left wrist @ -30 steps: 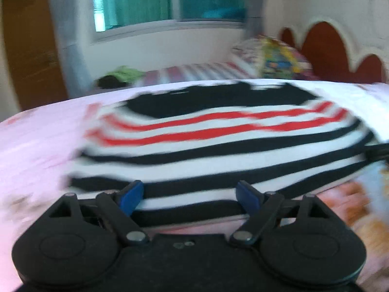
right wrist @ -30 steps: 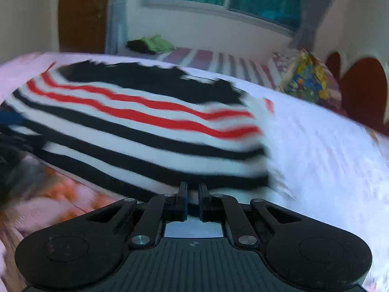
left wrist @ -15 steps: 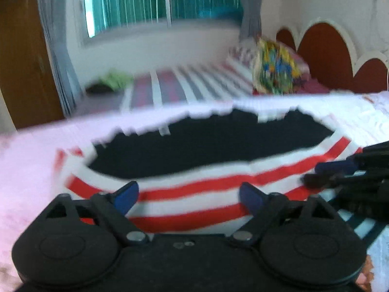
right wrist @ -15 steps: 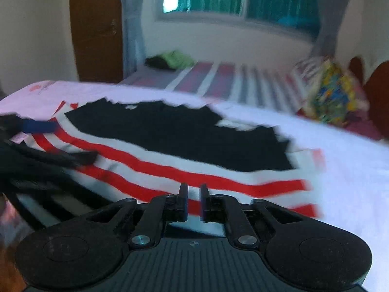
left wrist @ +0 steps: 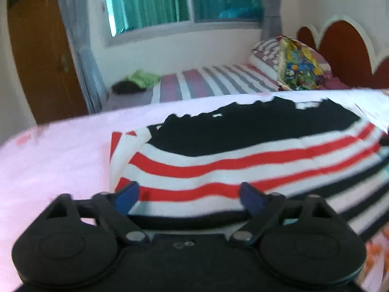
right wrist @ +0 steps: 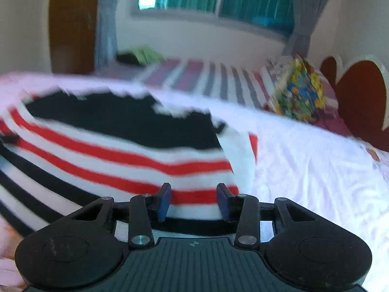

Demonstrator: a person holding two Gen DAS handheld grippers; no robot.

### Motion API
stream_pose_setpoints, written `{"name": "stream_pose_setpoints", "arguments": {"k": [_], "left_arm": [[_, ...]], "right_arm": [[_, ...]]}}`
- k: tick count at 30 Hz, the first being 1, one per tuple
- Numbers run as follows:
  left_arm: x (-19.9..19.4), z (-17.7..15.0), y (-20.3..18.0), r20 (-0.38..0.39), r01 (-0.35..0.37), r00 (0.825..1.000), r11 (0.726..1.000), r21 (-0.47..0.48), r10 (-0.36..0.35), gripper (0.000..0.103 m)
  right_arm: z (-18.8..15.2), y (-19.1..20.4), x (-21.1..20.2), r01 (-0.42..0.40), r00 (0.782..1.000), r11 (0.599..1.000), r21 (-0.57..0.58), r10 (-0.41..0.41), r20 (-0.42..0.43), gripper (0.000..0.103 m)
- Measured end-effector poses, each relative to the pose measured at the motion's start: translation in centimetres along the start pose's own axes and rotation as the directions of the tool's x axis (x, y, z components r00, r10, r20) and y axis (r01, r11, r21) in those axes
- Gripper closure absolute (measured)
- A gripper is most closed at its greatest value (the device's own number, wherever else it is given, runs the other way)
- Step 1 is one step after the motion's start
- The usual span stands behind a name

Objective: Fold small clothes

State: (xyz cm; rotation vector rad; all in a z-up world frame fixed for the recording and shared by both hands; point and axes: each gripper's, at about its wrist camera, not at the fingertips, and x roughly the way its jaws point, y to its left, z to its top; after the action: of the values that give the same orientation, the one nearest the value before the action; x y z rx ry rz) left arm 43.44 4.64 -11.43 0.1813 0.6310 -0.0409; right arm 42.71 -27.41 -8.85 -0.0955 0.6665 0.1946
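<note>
Left wrist view: the left hand-held gripper (left wrist: 188,196) is released, its blue pads spread wide and still parting, nothing pinched between them. The striped shirt (left wrist: 243,160) lies flat on the pink bed sheet (left wrist: 56,160) just ahead of and under the fingertips, black part farthest away, a sleeve folded in at its left edge.

Right wrist view: the right hand-held gripper (right wrist: 193,200) has just been opening; its pads stand apart, clear of the cloth. The striped shirt (right wrist: 121,150) spreads ahead and to its left on the pink bed sheet (right wrist: 316,170); a colourful pillow (right wrist: 301,95) sits far ahead to the right
</note>
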Motion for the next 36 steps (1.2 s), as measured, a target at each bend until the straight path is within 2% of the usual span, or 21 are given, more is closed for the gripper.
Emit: {"name": "stream_pose_setpoints", "arguments": {"k": [1, 2, 3, 5, 6, 7, 8, 10, 12, 13, 18, 23, 25, 26, 27, 29, 30, 32, 33, 35, 36], "left_arm": [[-0.2, -0.7, -0.1, -0.009, 0.005, 1.000, 1.000, -0.015, -0.005, 0.008], [0.7, -0.9, -0.5, -0.036, 0.001, 0.999, 0.999, -0.038, -0.002, 0.006], [0.8, -1.5, -0.4, -0.019, -0.001, 1.000, 0.997, -0.075, -0.001, 0.003], [0.9, -1.4, -0.3, -0.019, -0.007, 1.000, 0.996, -0.088, 0.005, 0.003], [0.7, -1.1, -0.4, -0.029, -0.014, 1.000, 0.997, -0.080, 0.011, 0.005], [0.2, -0.6, -0.6, -0.036, -0.026, 0.999, 0.998, -0.060, 0.024, 0.013], [-0.5, -0.3, -1.0, -0.022, -0.035, 0.999, 0.999, -0.032, 0.034, 0.016], [-0.9, -0.4, -1.6, -0.023, -0.050, 0.998, 0.999, 0.006, 0.050, 0.013], [-0.3, -1.0, -1.5, -0.047, -0.039, 0.998, 0.999, -0.017, 0.038, 0.007], [-0.1, -1.2, -1.2, -0.042, -0.045, 0.998, 0.998, -0.033, 0.043, 0.003], [-0.4, -0.9, -1.1, -0.052, -0.048, 0.998, 0.999, -0.011, 0.047, 0.005], [-0.9, -1.0, -1.3, -0.055, -0.055, 0.997, 0.998, -0.011, 0.054, 0.006], [-1.2, -1.0, -1.2, -0.058, -0.057, 0.997, 0.998, -0.011, 0.056, 0.007], [-1.6, -1.0, -1.1, -0.059, -0.057, 0.997, 0.998, -0.013, 0.056, 0.008], [-2.1, -1.0, -0.8, -0.053, -0.052, 0.997, 0.998, -0.021, 0.051, 0.015], [-3.7, -1.4, 0.1, -0.045, -0.022, 0.999, 0.997, -0.072, 0.019, 0.029], [-4.5, -1.8, 0.8, -0.052, -0.008, 0.999, 0.993, -0.118, 0.002, 0.041], [-6.3, -3.2, 2.8, -0.064, 0.037, 0.996, 0.965, -0.259, -0.056, 0.060], [-7.0, -4.1, 3.9, -0.062, 0.072, 0.993, 0.933, -0.354, -0.101, 0.075], [-7.2, -6.0, 5.6, -0.065, 0.119, 0.982, 0.839, -0.531, -0.180, 0.076], [-6.9, -6.9, 6.3, -0.045, 0.141, 0.977, 0.786, -0.602, -0.210, 0.076]], "right_arm": [[-0.3, 0.1, 0.2, -0.013, 1.000, 1.000, 0.011, 0.013, -0.003, 0.026], [-0.9, 0.3, 0.8, -0.036, 0.999, 0.999, 0.019, 0.037, -0.032, 0.019], [-1.6, 0.6, 2.1, -0.031, 0.995, 0.999, 0.025, 0.033, -0.090, 0.019], [-2.4, 0.8, 2.2, -0.019, 0.999, 0.998, 0.054, 0.021, -0.038, 0.019], [-2.1, 0.8, 2.1, -0.013, 0.999, 0.998, 0.060, 0.016, -0.046, 0.023], [-1.6, 1.0, 1.5, -0.005, 0.999, 0.998, 0.059, 0.008, -0.041, 0.032], [-1.3, 1.2, 0.6, -0.006, 1.000, 0.998, 0.057, 0.007, -0.020, 0.046], [-1.3, 1.4, -0.9, -0.043, 0.999, 0.997, 0.065, 0.042, 0.021, 0.046], [-2.1, 1.8, 0.5, -0.053, 0.994, 0.997, 0.056, 0.058, -0.095, 0.049], [-2.4, 1.9, 0.5, -0.053, 0.996, 0.998, 0.045, 0.056, -0.063, 0.049], [-1.5, 1.9, -0.3, -0.058, 0.996, 0.996, 0.069, 0.062, -0.063, 0.048], [-2.4, 2.8, -0.4, -0.041, 0.995, 0.999, 0.007, 0.041, -0.091, 0.048], [-2.0, 2.5, -1.1, -0.058, 0.994, 0.997, 0.041, 0.061, -0.087, 0.048], [-1.9, 2.4, -1.7, -0.069, 0.995, 0.996, 0.060, 0.073, -0.069, 0.048], [-1.7, 2.3, -2.2, -0.065, 0.996, 0.996, 0.065, 0.069, -0.059, 0.048], [-1.6, 2.5, -3.1, -0.063, 0.996, 0.996, 0.058, 0.067, -0.058, 0.048], [-1.6, 2.5, -3.7, -0.075, 0.996, 0.995, 0.062, 0.078, -0.045, 0.048], [-1.6, 2.5, -4.7, -0.099, 0.995, 0.993, 0.071, 0.100, -0.019, 0.048], [-1.5, 2.5, -5.0, -0.104, 0.994, 0.992, 0.078, 0.105, -0.010, 0.048], [-1.3, 2.7, -5.6, -0.130, 0.992, 0.987, 0.097, 0.129, 0.014, 0.049], [-1.2, 2.9, -5.6, -0.144, 0.989, 0.984, 0.107, 0.141, 0.030, 0.055]]}}
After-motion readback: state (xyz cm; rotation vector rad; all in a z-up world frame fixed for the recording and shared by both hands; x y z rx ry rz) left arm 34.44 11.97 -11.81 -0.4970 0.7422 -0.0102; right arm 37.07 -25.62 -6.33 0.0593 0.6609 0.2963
